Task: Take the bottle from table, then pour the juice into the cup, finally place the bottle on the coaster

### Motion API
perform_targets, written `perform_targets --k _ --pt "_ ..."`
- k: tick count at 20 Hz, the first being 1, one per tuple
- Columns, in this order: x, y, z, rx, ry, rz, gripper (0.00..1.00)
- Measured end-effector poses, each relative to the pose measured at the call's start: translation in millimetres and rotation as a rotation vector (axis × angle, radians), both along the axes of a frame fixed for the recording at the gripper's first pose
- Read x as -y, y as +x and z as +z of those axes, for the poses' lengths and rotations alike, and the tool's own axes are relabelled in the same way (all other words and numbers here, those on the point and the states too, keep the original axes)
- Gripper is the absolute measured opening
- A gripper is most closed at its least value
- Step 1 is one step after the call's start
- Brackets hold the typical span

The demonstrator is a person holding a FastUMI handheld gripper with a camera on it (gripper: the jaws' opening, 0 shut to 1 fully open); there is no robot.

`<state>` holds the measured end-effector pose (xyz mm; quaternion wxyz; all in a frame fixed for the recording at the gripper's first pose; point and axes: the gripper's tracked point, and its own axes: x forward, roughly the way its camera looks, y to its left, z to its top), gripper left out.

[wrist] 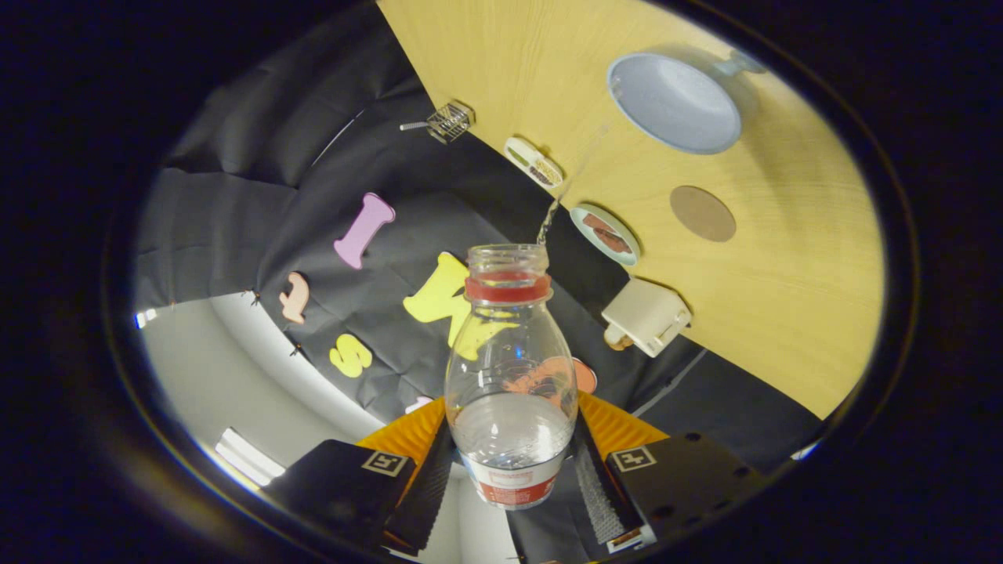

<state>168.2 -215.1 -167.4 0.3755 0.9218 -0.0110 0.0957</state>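
My gripper point(509, 462) is shut on a clear plastic bottle point(509, 368) with a red neck ring and no cap. The bottle sits between the fingers and is tipped over hard, so the wooden table point(791, 298) stands steeply slanted beyond it. A little clear liquid lies in the bottle's lower part. A thin stream point(560, 204) leaves the open mouth and arcs toward the pale blue cup point(674, 102) far ahead. A round brown coaster point(703, 213) lies on the table between the cup and the bottle.
Along the table's edge by the booth wall stand a small wire basket point(450, 121), an oval dish point(534, 162), a round pale plate with something brown on it point(605, 233) and a white boxy object point(646, 315).
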Motion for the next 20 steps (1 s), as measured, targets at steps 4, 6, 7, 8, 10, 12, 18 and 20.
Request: perform_targets --k 4,6,7,8,10,12,18,20 --pt "-2 2 -6 -0.009 -0.026 0.000 0.79" --pt "-4 2 -9 -0.010 -0.015 0.004 0.79" --pt "-6 2 -11 -0.015 -0.024 0.002 0.78" --pt "-7 1 -12 -0.022 -0.049 0.003 0.79" --pt "-12 -1 -22 -0.050 -0.132 -0.002 0.79" --pt "-17 -2 -36 -0.083 -0.219 -0.014 0.79" --pt "-37 -2 -53 -0.113 -0.461 -0.013 0.79" --pt "-40 -5 -48 -0.113 -0.559 -0.026 0.79"
